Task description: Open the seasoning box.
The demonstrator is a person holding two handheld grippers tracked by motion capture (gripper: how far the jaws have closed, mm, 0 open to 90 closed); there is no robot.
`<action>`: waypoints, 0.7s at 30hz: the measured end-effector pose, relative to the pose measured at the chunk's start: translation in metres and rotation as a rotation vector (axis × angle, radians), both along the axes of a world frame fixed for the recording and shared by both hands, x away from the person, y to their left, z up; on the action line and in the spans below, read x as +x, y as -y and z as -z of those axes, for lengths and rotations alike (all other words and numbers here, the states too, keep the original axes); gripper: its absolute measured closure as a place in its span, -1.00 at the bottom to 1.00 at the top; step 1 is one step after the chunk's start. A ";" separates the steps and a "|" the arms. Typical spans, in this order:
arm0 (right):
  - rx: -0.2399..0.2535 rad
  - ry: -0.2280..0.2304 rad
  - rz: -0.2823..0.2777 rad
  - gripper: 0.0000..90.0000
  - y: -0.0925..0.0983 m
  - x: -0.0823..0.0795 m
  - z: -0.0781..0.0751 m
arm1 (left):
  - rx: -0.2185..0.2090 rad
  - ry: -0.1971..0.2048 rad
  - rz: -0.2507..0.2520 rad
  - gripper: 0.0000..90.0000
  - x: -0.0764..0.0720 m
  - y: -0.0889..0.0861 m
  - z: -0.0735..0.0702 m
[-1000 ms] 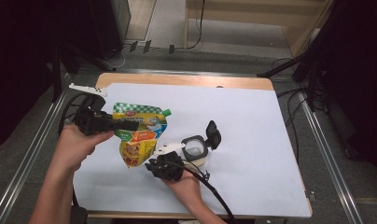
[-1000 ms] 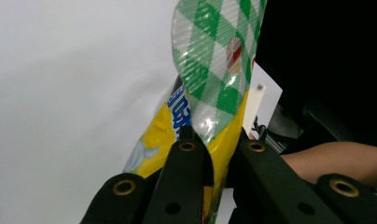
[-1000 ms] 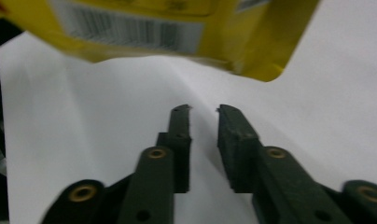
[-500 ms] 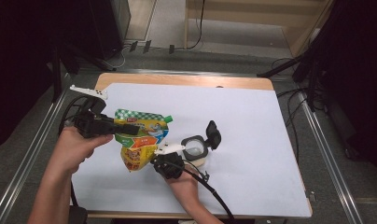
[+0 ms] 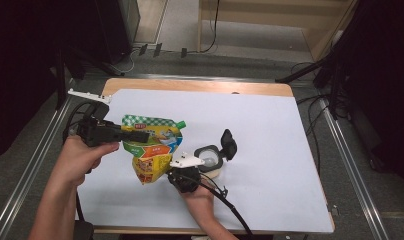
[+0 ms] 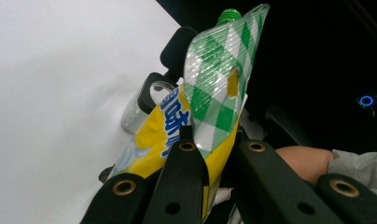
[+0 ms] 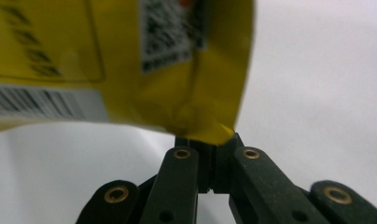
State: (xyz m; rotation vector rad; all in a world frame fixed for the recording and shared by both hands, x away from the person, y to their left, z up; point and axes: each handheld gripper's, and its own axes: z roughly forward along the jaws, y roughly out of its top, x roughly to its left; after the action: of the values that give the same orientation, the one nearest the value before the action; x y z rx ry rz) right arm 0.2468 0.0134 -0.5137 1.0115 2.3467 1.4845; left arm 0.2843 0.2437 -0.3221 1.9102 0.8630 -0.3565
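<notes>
The left gripper (image 5: 140, 135) is clamped on the green top edge of the pouch (image 5: 152, 147). The right gripper (image 7: 210, 140) pinches its yellow bottom corner, beside the jar (image 5: 210, 160).

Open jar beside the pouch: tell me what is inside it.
The open jar looks empty through its mouth in the high view, its black lid flipped up behind. The pouch and right tool cover its near-left side, so the full bottom cannot be seen.

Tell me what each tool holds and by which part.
Both tools grip the yellow-and-green spouted pouch: the left tool is clamped on its green-checked top edge, the right tool on a bottom corner.
</notes>
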 end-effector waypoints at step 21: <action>-0.014 0.012 -0.085 1.00 -0.006 -0.008 -0.001 | 0.063 0.025 -0.071 0.96 0.006 0.011 0.009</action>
State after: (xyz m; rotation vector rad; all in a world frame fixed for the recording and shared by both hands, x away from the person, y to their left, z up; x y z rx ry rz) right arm 0.2389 0.0191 -0.5129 0.9078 2.4160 1.4972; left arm 0.2901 0.2332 -0.3312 1.9325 0.9325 -0.2654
